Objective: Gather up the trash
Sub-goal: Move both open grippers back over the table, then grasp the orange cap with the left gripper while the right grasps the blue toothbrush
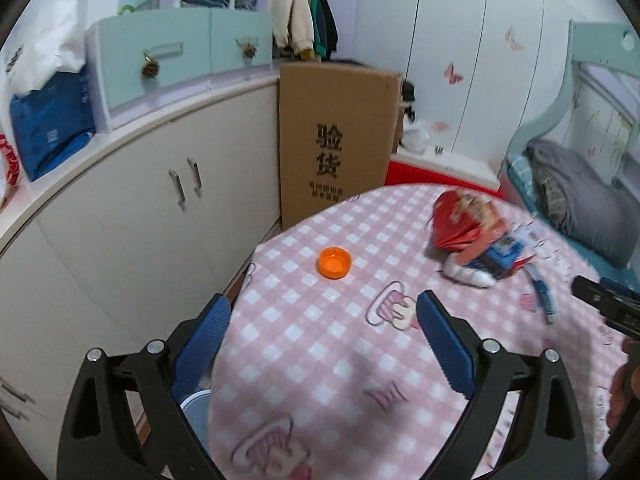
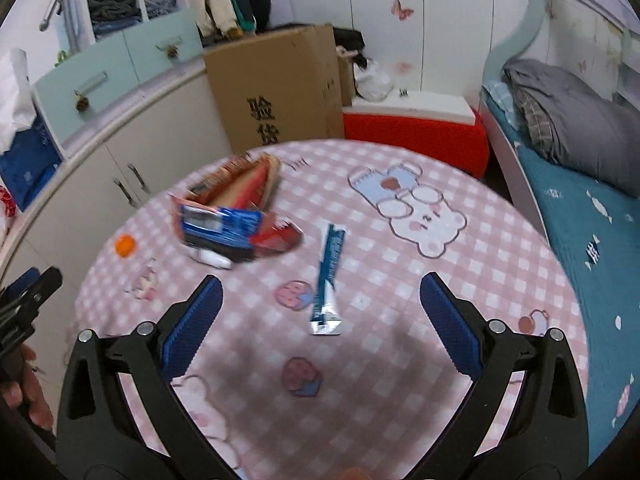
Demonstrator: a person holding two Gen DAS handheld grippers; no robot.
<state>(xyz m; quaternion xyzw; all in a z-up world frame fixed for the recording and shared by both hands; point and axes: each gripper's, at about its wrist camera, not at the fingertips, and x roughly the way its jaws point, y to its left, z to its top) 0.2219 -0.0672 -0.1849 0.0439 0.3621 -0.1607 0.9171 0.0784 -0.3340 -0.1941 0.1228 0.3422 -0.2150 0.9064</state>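
both jaws are held wide over the table (image 2: 460, 264); the thin blue sachet (image 2: 329, 276) lies flat and could be skidded away if pinched too shallowly.

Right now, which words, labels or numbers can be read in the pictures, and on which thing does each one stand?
"验货": large black characters on the cardboard box, also visible in the right wrist view.
Smaller lines under "验货" on the box: too small to read.
Print on the red and blue snack wrappers: blurred, unreadable.
Print on the blue sachet: too small to read.
Dark print on the white bag: unreadable.
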